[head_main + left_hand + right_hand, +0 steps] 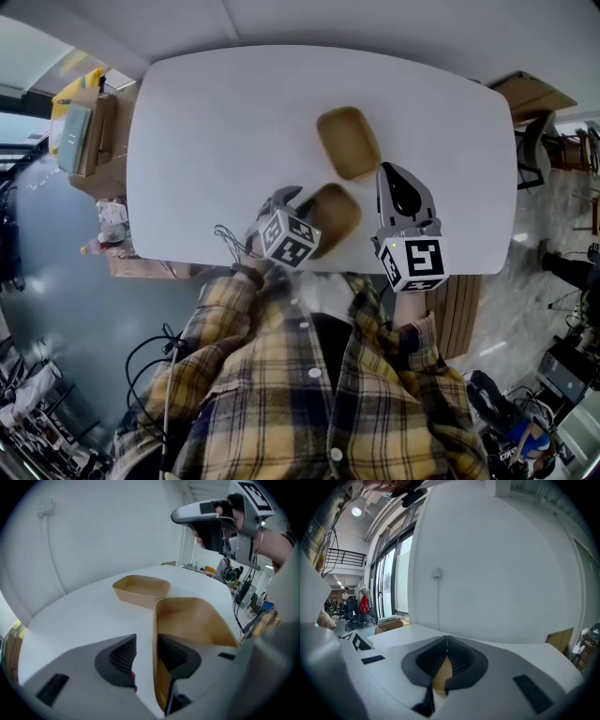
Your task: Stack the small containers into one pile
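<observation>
Two tan oval containers lie on the white table [206, 141]. The far container [349, 141] sits near the middle, also seen in the left gripper view [140, 588]. The near container [330, 214] rests close to the front edge. My left gripper [286, 202] straddles the near container's [197, 620] left wall: the left gripper's [146, 651] jaws stand open, one inside and one outside, with a gap beside the rim. My right gripper [398, 178] hovers just right of both containers, shut and holding nothing [447, 644]. A sliver of tan container [440, 677] shows beneath its jaws.
The table's front edge runs right below the near container, against the person's body. Cardboard boxes [89, 131] stand off the table's left side and a brown box [534, 94] off its right. A cable [230, 239] trails at the front edge by the left gripper.
</observation>
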A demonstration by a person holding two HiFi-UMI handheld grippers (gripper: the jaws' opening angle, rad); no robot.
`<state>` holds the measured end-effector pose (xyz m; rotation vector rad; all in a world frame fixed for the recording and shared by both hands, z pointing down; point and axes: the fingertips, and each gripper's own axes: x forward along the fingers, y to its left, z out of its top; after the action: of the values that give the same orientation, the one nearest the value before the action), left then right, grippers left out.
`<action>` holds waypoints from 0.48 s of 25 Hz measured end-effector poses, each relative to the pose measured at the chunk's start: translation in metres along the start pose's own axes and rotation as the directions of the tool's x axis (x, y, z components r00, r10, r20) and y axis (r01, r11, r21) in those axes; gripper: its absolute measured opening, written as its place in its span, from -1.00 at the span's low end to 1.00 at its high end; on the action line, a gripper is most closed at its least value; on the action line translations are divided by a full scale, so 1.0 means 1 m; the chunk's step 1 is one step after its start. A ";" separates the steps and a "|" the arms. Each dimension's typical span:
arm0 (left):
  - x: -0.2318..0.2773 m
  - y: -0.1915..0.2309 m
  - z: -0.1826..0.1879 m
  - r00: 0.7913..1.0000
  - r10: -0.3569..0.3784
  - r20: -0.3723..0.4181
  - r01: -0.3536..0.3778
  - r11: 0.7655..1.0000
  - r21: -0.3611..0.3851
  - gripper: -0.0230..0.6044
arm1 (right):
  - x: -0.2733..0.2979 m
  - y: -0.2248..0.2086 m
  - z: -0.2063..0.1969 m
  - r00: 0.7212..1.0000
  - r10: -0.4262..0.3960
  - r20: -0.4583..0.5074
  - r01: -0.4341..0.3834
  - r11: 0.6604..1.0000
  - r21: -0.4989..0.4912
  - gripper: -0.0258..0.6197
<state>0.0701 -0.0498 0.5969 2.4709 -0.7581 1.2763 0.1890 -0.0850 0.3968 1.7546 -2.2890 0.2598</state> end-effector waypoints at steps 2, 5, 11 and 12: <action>-0.002 0.009 0.001 0.999 0.041 0.005 -0.041 0.999 -0.024 -0.53 | 0.003 0.000 -0.001 1.000 0.007 -0.010 -0.007 1.000 0.005 -0.87; -0.005 0.030 -0.001 0.994 0.111 0.005 -0.110 0.992 -0.068 -0.53 | 0.011 0.000 -0.007 0.999 0.026 -0.042 -0.026 1.000 0.013 -0.87; -0.014 0.065 -0.011 0.987 0.161 -0.018 -0.160 0.956 -0.244 -0.53 | 0.041 -0.019 -0.030 0.990 0.041 -0.138 -0.032 0.997 0.070 -0.87; -0.016 0.069 -0.011 0.986 0.166 -0.015 -0.164 0.949 -0.268 -0.53 | 0.048 -0.024 -0.037 0.985 0.042 -0.164 -0.029 0.996 0.085 -0.87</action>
<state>0.0162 -0.0968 0.5893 2.2348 -1.0834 1.1314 0.2037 -0.1245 0.4461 1.6626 -2.2210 0.4945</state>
